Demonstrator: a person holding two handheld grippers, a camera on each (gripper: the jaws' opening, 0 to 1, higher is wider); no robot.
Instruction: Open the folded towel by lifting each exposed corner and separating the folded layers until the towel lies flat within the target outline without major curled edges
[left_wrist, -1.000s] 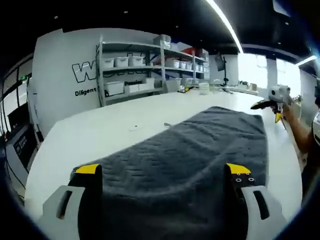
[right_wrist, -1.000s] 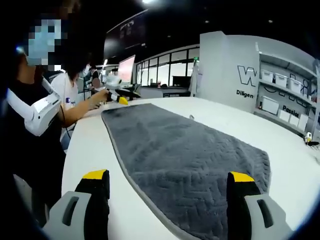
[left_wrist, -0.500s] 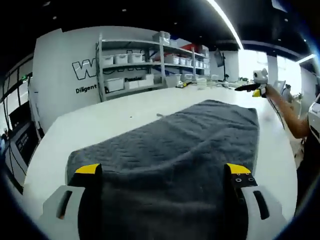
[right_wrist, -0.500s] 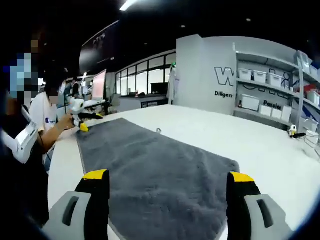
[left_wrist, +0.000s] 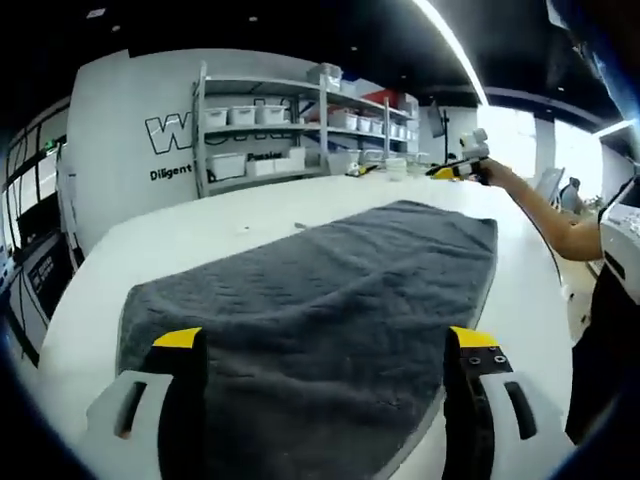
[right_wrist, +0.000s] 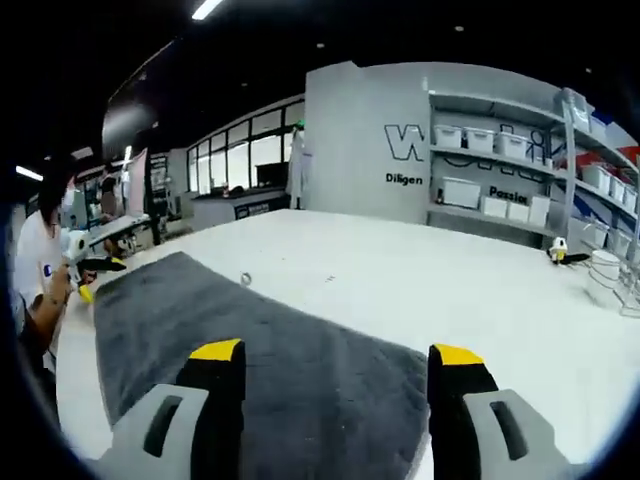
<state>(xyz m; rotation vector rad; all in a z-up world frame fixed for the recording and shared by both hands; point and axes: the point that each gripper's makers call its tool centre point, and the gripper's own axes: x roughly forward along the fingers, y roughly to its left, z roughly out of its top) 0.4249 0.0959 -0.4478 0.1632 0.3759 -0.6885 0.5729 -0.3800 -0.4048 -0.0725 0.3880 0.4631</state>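
Towel (left_wrist: 320, 290), grey, chevron-textured: lying spread in a long strip across the white surface (left_wrist: 200, 225), apparently a single layer, with no folded corner standing up in either view.

Left tool (left_wrist: 325, 345): jaws standing spread, yellow-tipped, hovering over the near end of the towel and pinching nothing. Over the last second this view is showing more of the towel's left edge and near right corner, so the camera is drawing back and up rather than the cloth sliding.

Right tool (right_wrist: 335, 355): jaws likewise spread and gripping nothing, poised over the opposite end of the towel (right_wrist: 250, 350). This view is swinging away from the person and toward the shelving (right_wrist: 500, 175); the towel is occupying less of the frame than a second ago.

Cross-sightings: the right tool (left_wrist: 455, 170) is appearing far off in the left gripper view, beyond the far end of the towel; the left tool (right_wrist: 85, 265) is appearing at the left of the right gripper view, held by a person's hand near the towel's far corner.

Target outline: cannot tell; no marking is showing on the surface.

Assessment: both tools are lifting clear, which suggests the unfolding is largely finished; remaining work is probably a check for curled edges and for fit within the outline.
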